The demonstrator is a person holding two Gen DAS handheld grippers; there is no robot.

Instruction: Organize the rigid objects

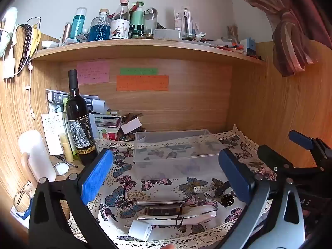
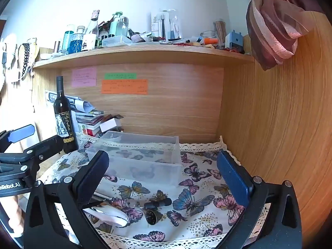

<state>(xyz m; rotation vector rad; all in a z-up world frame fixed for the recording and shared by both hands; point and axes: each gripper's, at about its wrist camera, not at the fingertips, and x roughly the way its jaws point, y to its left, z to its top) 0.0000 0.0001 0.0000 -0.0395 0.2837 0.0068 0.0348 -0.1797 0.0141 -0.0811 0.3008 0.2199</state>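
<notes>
Rigid objects lie loose on the butterfly cloth (image 1: 157, 183) at the near edge of the desk (image 2: 48, 167), just in front of a clear plastic bin (image 1: 176, 155) that sits further back w/ nothing visible inside it. From the left wrist view: a white charger plug (image 1: 140, 230) nearest the camera, a long white device (image 1: 178, 215) behind it w/ a thin black cord around it, a dark rectangular item (image 1: 162, 210) touching the device's far side, and a shiny metal rod (image 1: 160, 202) just beyond that. To their right, a small round black piece w/ dots (image 1: 227, 200) and a small dark cylinder (image 1: 221, 187), near each other.

Left hand-held gripper (image 1: 166, 179): jaws wide apart, blue pads either side of the bin in the view, nothing between them, touching nothing. Right hand-held gripper (image 2: 162, 178): also spread fully, nothing held; it hangs above the cloth w/ the small items below and the bin ahead. The two sit side by side, each visible at the edge of the other's view.

Left of the bin a dark wine bottle (image 1: 79, 122) stands upright, w/ stacked books & papers (image 1: 103, 122) behind it. Wooden shelf (image 1: 145, 47) above is crowded w/ bottles and containers. Colored notes (image 1: 142, 82) stuck on the back panel. A curtain (image 1: 290, 41) hangs tied at upper right.
</notes>
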